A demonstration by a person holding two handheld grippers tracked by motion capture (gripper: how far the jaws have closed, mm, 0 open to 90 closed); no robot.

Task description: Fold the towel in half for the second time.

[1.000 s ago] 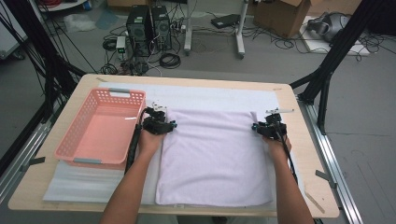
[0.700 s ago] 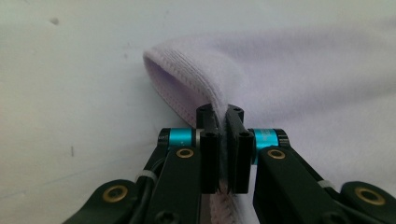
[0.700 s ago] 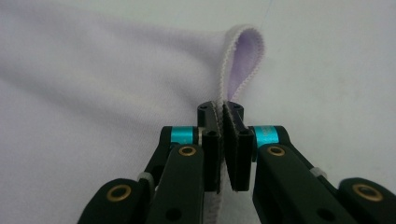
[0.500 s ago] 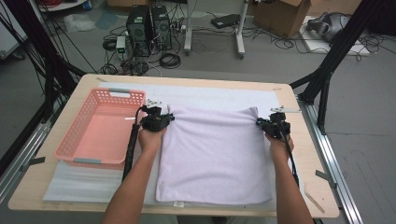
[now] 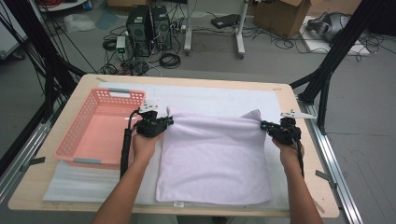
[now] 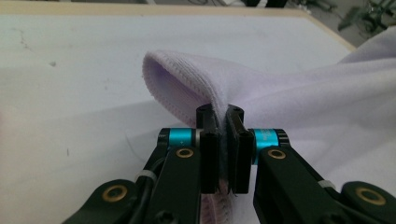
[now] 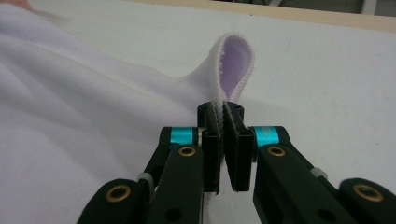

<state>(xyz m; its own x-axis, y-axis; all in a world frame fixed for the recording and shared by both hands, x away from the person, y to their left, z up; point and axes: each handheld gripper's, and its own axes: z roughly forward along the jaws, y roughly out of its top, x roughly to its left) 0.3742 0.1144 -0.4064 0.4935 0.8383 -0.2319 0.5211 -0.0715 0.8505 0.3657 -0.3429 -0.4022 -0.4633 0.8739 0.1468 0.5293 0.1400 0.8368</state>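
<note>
A pale lilac towel [image 5: 215, 158] lies on the white mat, its far edge raised and stretched between both grippers. My left gripper [image 5: 168, 122] is shut on the towel's far left corner. In the left gripper view the jaws [image 6: 222, 114] pinch a fold of the towel [image 6: 303, 93], and the hem loops over their tips. My right gripper [image 5: 264, 126] is shut on the far right corner. In the right gripper view the jaws [image 7: 222, 109] clamp the towel [image 7: 70, 93], with a small loop of hem standing above them.
An empty pink plastic basket [image 5: 114, 92] sits on the left of the table, close to my left hand. A white mat [image 5: 215, 100] covers most of the wooden tabletop [image 5: 187, 80]. Black frame posts stand at both sides, and cables and computers sit on the floor beyond.
Both grippers have risen a little with the towel's far corners. The far edge, flat on the mat before, now hangs lifted between them. The right hand has shifted slightly outward.
</note>
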